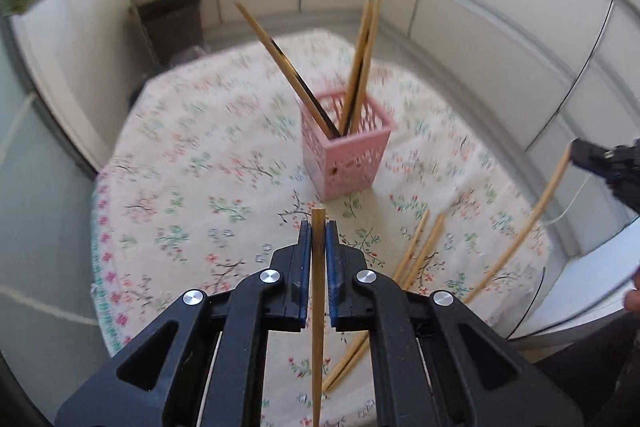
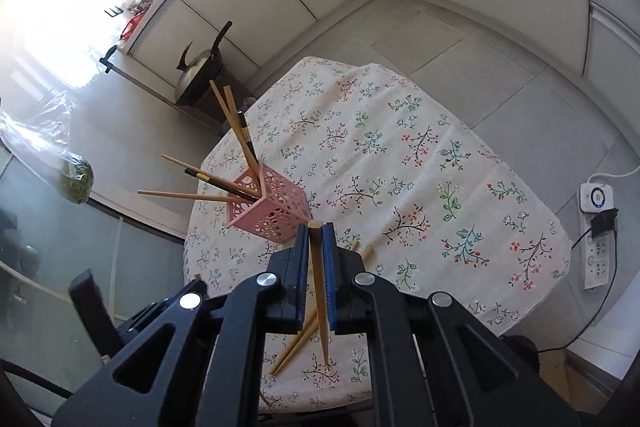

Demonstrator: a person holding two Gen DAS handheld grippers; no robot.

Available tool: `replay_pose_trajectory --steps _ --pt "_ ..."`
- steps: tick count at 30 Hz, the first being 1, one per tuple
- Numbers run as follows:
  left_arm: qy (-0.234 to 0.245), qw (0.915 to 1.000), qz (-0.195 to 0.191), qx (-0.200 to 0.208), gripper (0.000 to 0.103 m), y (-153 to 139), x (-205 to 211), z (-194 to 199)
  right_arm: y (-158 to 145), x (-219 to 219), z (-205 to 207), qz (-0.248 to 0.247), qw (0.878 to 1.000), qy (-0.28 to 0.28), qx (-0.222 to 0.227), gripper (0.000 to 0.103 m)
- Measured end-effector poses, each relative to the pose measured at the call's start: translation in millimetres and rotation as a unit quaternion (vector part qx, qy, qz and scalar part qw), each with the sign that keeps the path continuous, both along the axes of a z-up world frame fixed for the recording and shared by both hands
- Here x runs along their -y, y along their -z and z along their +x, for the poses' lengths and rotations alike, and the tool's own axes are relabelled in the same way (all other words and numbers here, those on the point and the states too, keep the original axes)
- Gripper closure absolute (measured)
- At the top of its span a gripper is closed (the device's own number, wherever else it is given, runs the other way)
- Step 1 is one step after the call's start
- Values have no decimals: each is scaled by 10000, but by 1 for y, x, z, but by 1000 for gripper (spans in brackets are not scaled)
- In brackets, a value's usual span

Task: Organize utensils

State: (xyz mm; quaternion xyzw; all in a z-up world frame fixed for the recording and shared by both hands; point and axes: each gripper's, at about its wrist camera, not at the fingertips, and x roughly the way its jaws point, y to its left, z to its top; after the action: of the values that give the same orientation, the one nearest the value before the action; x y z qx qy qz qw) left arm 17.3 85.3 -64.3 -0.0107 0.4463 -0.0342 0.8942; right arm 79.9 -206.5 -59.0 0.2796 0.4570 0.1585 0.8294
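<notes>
A round tabletop [image 2: 460,155] draped in cream cloth printed with floral sprigs carries a square pink holder [image 1: 346,143] of perforated plastic, set toward the cloth's edge, with bamboo and dark chopsticks [image 1: 362,63] fanned out of it. More bamboo sticks [image 1: 416,255] lie loose on the cloth near the holder. The left gripper [image 1: 319,233] has its blue-padded jaws clamped on one tapered bamboo chopstick [image 1: 318,307]; the right gripper [image 2: 316,233] pinches another bamboo stick [image 2: 320,291] likewise, above the cloth.
</notes>
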Motion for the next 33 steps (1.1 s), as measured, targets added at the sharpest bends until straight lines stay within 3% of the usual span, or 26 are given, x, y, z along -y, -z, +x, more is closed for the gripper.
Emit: replay_pose_trajectory --steps 4,11,18,22,24,25,27,30,33 --pt "-107 9985 67 527 96 -26 -1 -34 -15 0 -15 -62 9996 -88 251 96" --pt "-232 9918 -14 1256 96 -73 -10 -61 -46 -3 -40 -151 9979 -139 611 96" --pt "-243 9792 -343 1986 96 -128 -12 -55 -88 1 -38 -216 9947 -10 1009 97" --pt "-196 9745 -461 2185 96 -146 -8 -44 -95 10 -29 -122 9954 120 944 97" --pt "-150 9727 -533 2252 96 -149 -5 -44 -78 24 -17 -59 9981 374 494 89" --pt "-105 9722 -568 2269 96 -149 -3 -43 -61 34 -8 41 9987 498 122 70" --pt "-52 9713 -580 2304 96 -145 -1 -42 -16 55 9 160 9942 785 -712 58" --pt "13 9711 -646 2300 96 -136 -1 -38 48 79 24 -136 9786 1230 -1646 58" --pt "55 9718 -681 2256 96 -128 -3 -34 97 87 37 -217 9613 1510 -2295 58"
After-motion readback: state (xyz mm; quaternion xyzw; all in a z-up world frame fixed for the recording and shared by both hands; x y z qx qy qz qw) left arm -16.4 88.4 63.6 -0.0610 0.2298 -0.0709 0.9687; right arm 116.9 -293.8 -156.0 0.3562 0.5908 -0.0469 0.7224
